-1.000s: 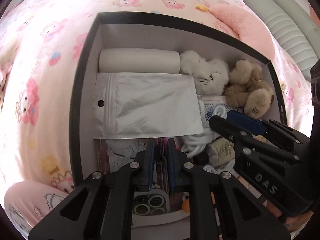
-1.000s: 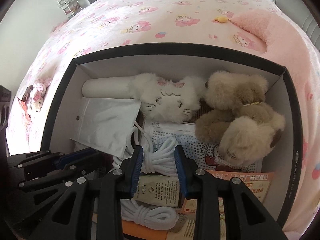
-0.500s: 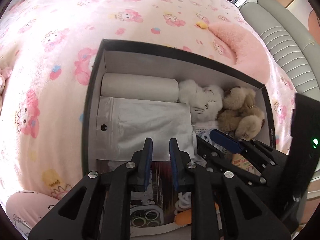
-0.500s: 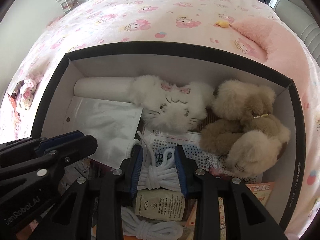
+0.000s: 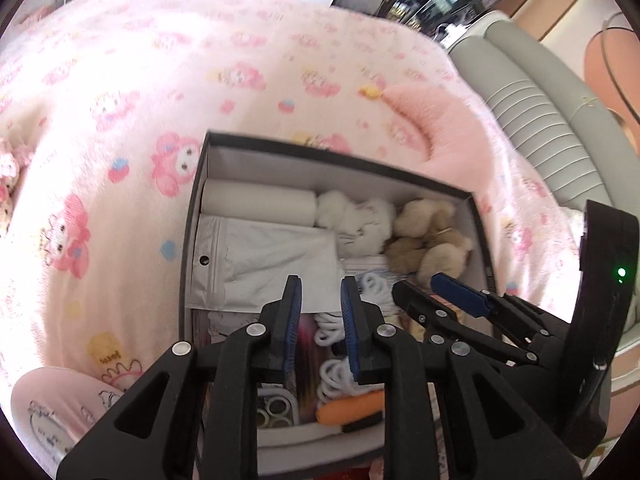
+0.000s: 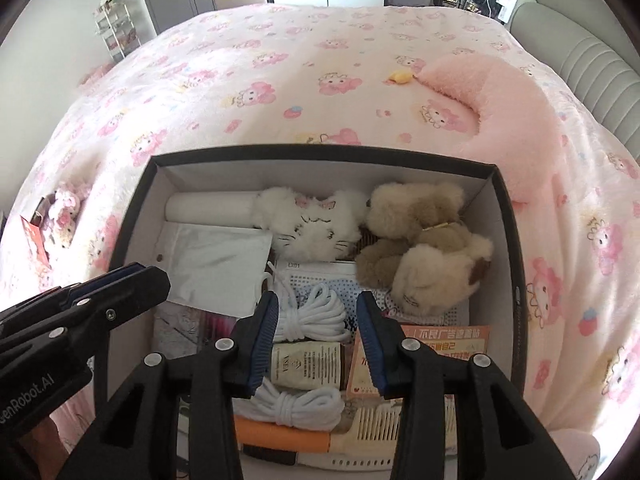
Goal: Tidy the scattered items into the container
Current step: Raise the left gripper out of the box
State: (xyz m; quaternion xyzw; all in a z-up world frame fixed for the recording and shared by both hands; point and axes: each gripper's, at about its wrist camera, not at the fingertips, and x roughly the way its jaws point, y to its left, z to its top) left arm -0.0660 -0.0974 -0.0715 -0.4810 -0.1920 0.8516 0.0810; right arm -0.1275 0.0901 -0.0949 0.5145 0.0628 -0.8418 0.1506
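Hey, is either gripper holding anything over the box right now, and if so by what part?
Nothing is held. The left gripper and right gripper hang above the box, jaws opening with nothing gripped; the rope bundle lies loose below.

The comb lies half hidden beneath the right tool.

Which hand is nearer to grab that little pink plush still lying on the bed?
Left, probably. The small pink plush lies on the blanket left of the box, the side where the left gripper is. The right gripper hangs over the box's middle. Both are empty, jaws opening.
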